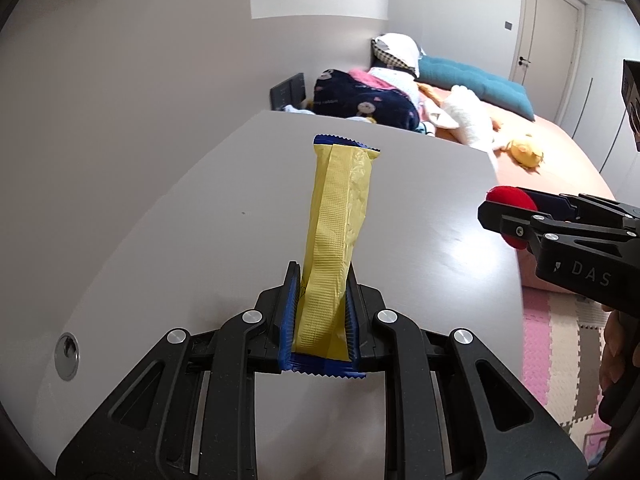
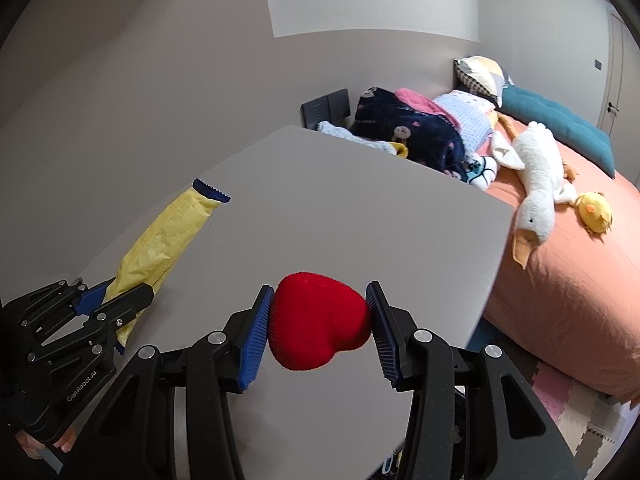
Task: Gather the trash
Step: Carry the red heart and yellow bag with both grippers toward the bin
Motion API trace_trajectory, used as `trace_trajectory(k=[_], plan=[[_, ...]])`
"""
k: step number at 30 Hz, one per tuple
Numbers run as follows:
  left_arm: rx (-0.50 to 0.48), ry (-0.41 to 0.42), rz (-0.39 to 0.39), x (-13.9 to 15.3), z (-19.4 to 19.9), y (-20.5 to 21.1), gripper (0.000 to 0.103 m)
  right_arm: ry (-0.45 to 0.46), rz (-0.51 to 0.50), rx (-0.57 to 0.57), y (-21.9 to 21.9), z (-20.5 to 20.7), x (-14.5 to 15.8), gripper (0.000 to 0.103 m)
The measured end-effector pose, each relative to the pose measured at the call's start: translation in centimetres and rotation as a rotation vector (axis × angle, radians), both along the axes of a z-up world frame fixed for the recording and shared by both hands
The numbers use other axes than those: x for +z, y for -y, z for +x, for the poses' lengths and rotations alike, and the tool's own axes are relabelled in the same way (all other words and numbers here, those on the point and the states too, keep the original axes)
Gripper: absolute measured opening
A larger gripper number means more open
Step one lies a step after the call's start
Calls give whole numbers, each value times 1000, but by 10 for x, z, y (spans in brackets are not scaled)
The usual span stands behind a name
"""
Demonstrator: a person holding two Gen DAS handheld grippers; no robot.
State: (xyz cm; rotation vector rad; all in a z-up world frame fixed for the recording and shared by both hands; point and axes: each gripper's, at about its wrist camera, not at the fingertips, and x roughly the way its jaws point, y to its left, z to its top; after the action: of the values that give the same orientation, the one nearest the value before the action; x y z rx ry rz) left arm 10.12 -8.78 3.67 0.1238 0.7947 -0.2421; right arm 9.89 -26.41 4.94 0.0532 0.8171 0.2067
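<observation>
A long yellow wrapper with blue crimped ends (image 1: 336, 232) stands up between the blue pads of my left gripper (image 1: 320, 304), which is shut on its lower part. The same yellow wrapper (image 2: 164, 240) and left gripper (image 2: 116, 300) show at the left of the right wrist view. My right gripper (image 2: 320, 320) is shut on a red heart-shaped sponge (image 2: 318, 320), pinched from both sides. In the left wrist view the right gripper (image 1: 504, 216) enters from the right with the red sponge (image 1: 514, 200) at its tip. Both are held above a grey table (image 1: 200, 208).
The grey table (image 2: 340, 200) has a metal cable hole (image 1: 67, 356) near its left edge. Beyond its far edge lies a bed with an orange sheet (image 2: 568, 280), a white goose toy (image 2: 536, 184), a yellow plush (image 2: 596, 210) and piled blankets (image 2: 408, 132). Foam floor tiles (image 1: 560, 340) show at the right.
</observation>
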Motion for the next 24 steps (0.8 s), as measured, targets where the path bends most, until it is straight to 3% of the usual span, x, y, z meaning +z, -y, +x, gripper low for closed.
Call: trace_trajectory(k=[24], plan=[[-97, 7, -12, -1, -58, 64, 20, 35, 13, -91, 63, -84, 0, 49]])
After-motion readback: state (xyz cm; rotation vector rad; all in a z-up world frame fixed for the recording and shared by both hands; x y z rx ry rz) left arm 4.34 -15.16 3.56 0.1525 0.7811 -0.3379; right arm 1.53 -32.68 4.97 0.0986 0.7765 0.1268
